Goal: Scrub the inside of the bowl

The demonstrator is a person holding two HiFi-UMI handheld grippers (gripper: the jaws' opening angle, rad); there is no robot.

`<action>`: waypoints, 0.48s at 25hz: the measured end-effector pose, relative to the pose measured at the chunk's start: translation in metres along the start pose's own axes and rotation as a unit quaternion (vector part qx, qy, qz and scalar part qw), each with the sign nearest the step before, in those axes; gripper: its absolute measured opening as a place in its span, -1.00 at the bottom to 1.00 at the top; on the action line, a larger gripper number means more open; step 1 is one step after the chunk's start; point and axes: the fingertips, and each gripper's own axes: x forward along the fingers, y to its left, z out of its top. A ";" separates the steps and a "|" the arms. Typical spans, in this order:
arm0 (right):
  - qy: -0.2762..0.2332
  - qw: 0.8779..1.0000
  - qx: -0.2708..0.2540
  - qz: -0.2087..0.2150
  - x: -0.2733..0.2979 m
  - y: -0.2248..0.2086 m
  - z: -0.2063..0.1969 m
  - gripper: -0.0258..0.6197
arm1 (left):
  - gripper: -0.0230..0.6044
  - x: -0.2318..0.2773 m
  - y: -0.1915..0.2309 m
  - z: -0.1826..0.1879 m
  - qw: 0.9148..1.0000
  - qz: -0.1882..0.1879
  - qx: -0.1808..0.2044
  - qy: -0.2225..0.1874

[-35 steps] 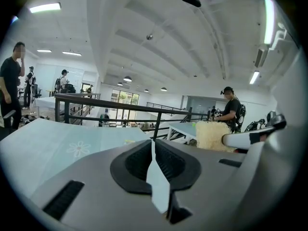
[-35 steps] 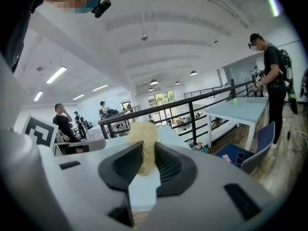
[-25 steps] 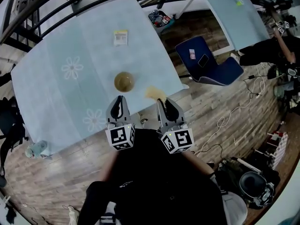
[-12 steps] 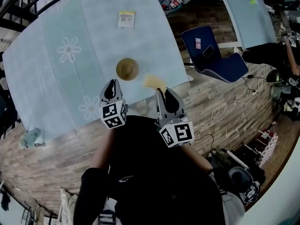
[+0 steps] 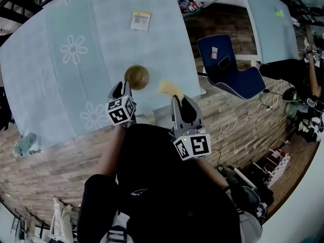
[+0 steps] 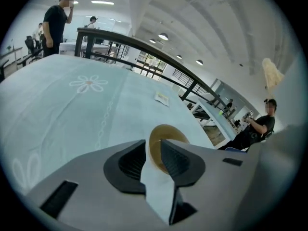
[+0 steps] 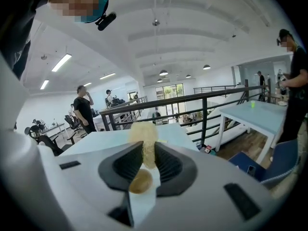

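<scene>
The left gripper (image 5: 122, 87) has been carried forward over the last second, from back at the table's near edge to just short of the bowl (image 5: 136, 77). The bowl now sits straight ahead of the jaw tips and slightly to their right, and in the left gripper view its rim shows through the slot between the jaws. It looks to lie beyond the tips rather than in them. The jaws stand only a narrow slot apart and grip nothing.

The right gripper (image 5: 178, 101) has barely moved. It stays clamped on the sponge (image 5: 169, 87), which pokes out past its tips, raised and off to the bowl's right, apart from it.

From where I stand that reads as setting up. My guess is the left gripper is going in to steady the bowl so the sponge can follow, and no scrubbing has started yet.

The bowl is small and round with a smooth, glossy tan wall and a thin rim, so it looks hard and likely to skate on the cloth if pushed without a hold. The sponge is pale yellow, coarse and fibrous — soft enough that the jaws pinch it to a waist, with its free end bulging ragged above them. Low in that slot sits a rounder tan lump, and I cannot tell what it is. The table (image 5: 76, 24) wears a pale blue cloth printed with white daisies, lying flat and matte, and a small flat packet (image 5: 140, 20) lies far beyond the bowl.
</scene>
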 end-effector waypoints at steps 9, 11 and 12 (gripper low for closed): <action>0.019 1.000 0.001 -0.007 0.007 -0.005 -0.009 -0.68 | -0.60 0.024 0.010 -0.008 0.999 0.008 -0.028 0.039; 0.019 1.000 0.003 -0.012 0.007 -0.007 -0.009 -0.68 | -0.60 0.026 0.012 -0.012 0.998 0.004 -0.037 0.047; 0.017 1.000 0.005 -0.015 0.007 -0.008 -0.009 -0.68 | -0.63 0.027 0.013 -0.012 0.998 0.001 -0.040 0.049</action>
